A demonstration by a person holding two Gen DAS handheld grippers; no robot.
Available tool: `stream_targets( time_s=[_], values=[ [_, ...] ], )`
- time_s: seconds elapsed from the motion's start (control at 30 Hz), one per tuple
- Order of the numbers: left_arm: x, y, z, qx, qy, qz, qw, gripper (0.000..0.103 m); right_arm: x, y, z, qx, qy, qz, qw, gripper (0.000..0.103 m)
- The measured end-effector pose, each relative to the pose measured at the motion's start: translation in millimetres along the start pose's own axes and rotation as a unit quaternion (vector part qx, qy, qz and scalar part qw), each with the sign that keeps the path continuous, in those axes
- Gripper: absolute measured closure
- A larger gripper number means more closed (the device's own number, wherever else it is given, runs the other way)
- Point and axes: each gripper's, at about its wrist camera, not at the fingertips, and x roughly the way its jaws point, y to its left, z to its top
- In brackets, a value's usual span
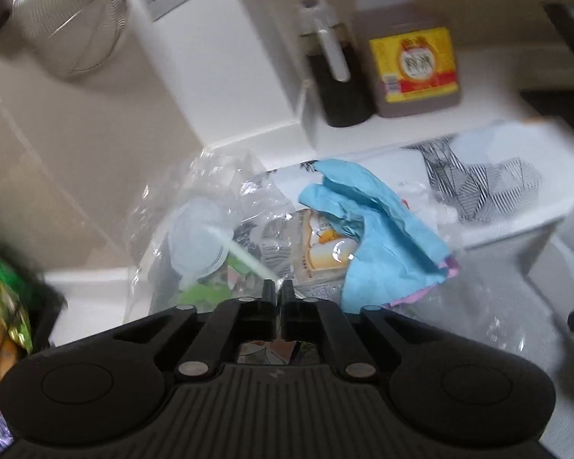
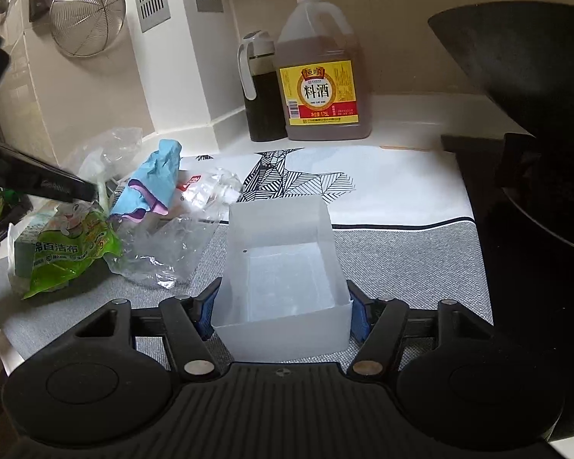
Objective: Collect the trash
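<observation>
A heap of trash lies on the counter mat: a crumpled blue glove [image 1: 379, 229] [image 2: 160, 176], a clear plastic bag [image 1: 210, 206] [image 2: 172, 248], snack wrappers [image 1: 321, 244] and a green sponge packet [image 2: 69, 252]. My left gripper [image 1: 278, 290] [image 2: 90, 191] is shut, its tips at the top of the green packet; whether film is pinched between them I cannot tell. My right gripper [image 2: 281, 313] has its blue pads [image 2: 204, 313] pressed against both side walls of an empty translucent plastic box [image 2: 283, 267] standing on the grey mat.
A cooking wine jug [image 2: 321, 76] and a dark sauce bottle [image 2: 260, 95] stand against the back wall. A black wok [image 2: 535, 95] sits on the stove at the right. A wire strainer [image 2: 86, 15] hangs on the left wall. The patterned mat [image 2: 382, 183] covers the counter.
</observation>
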Motion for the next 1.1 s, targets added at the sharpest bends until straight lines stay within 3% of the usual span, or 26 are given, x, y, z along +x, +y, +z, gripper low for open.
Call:
stream_targets(
  time_s=[0.07,0.23,0.47,0.8,1.1],
  values=[
    [-20.8,3.5,-3.5,-0.004,-0.035,0.011,0.9993,0.101,-0.1,-0.7,0.5,0.001,-0.004,0.001,1.000,0.038],
    [-94.6,24.1,-15.9,-0.054,-0.093,-0.001,0.9942,0.101,-12.2,0.8,0.3,-0.008,-0.030,-0.010,0.999,0.039],
    [-202.0,37.9,-67.6,-0.114,-0.138,-0.005,0.9839,0.102,-55.4,6.2,5.4,-0.010,-0.060,0.015,0.998,0.039],
    [-306.0,30.8,-175.0,-0.163,-0.122,0.011,0.9789,0.102,-118.7,7.4,5.2,0.011,-0.061,0.071,0.996,0.039],
    [-346.7,26.2,-258.4,-0.203,-0.075,0.029,0.9759,0.102,-177.0,16.9,-6.9,-0.007,-0.061,0.117,0.991,0.039]
  ],
)
